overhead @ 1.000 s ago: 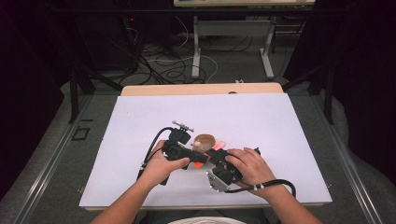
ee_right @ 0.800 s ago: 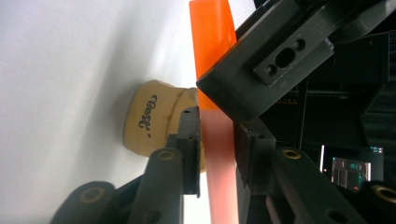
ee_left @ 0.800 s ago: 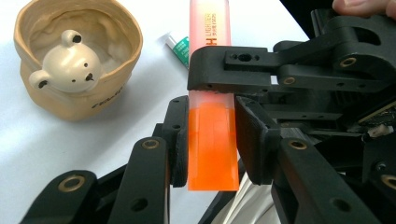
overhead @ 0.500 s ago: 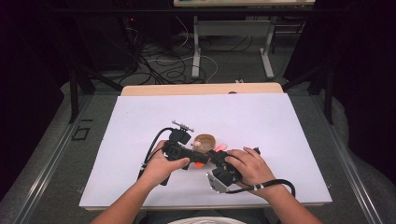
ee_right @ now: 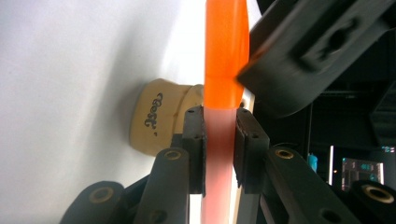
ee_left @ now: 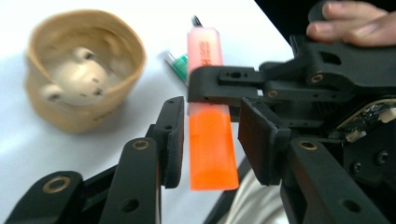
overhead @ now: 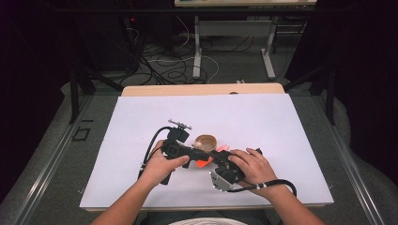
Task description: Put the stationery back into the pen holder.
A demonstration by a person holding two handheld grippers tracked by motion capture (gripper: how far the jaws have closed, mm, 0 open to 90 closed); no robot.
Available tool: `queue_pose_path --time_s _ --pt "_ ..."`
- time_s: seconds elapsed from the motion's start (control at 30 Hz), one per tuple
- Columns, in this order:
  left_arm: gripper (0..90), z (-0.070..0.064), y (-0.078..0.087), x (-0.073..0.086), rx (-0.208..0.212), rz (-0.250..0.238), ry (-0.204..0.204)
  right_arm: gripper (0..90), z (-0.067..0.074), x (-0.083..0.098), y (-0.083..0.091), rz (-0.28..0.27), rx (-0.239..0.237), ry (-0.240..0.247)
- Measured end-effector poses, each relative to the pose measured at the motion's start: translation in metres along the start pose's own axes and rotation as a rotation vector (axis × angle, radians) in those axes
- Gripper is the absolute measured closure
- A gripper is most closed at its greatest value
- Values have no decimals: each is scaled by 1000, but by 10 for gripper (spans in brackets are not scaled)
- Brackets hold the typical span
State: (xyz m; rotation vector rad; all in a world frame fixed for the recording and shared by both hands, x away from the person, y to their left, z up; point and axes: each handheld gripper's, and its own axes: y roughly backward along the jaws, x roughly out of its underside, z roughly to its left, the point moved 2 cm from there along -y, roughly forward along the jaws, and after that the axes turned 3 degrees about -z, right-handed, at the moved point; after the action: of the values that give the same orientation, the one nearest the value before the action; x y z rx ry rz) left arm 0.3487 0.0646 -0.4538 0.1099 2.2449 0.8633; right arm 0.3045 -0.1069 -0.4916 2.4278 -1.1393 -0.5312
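Your work sits near the front middle of the white counter (overhead: 281,122), with bare surface all round. Your right tongs (ee_right: 219,144) clamp the pale end of the orange marker (ee_left: 210,149). Your left tongs (ee_left: 210,140) have just been opening; their pads flank the orange cap with gaps showing. The marker's length runs between the two tongs. The tan cup (ee_left: 84,70) beside it looks blurred.

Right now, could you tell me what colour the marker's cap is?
Bright orange cap, best in the left gripper view.
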Motion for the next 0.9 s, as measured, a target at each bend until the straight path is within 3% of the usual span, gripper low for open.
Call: queue_pose_path --time_s 0.2,0.33,0.37,0.43,0.47,0.63,0.7,0.77,0.83,0.9 --pt "561 10 16 -5 -43 -75 4 774 0 4 -2 -32 23 -86" --pt "536 20 26 -8 -40 -127 26 774 -3 7 -3 -58 39 -157" --pt "536 22 28 -9 -50 -134 27 774 -3 7 -3 -58 39 -157" --pt "518 28 31 -9 -76 -154 29 774 -6 9 -3 -70 59 -233" --pt "515 32 34 -10 -100 -176 39 773 -8 10 -3 -81 55 -244" --pt "496 41 41 -10 -145 -204 43 774 -16 16 -3 -123 78 -349" --pt "486 44 43 -10 -164 -214 37 774 -19 17 -2 -142 82 -418" --pt "484 47 45 -10 -201 -214 25 773 -21 19 -2 -160 88 -434" --pt "477 50 47 -10 -229 -212 14 773 -26 24 -1 -178 103 -510" --pt "473 53 49 -10 -256 -212 10 774 -27 26 -1 -184 110 -531"
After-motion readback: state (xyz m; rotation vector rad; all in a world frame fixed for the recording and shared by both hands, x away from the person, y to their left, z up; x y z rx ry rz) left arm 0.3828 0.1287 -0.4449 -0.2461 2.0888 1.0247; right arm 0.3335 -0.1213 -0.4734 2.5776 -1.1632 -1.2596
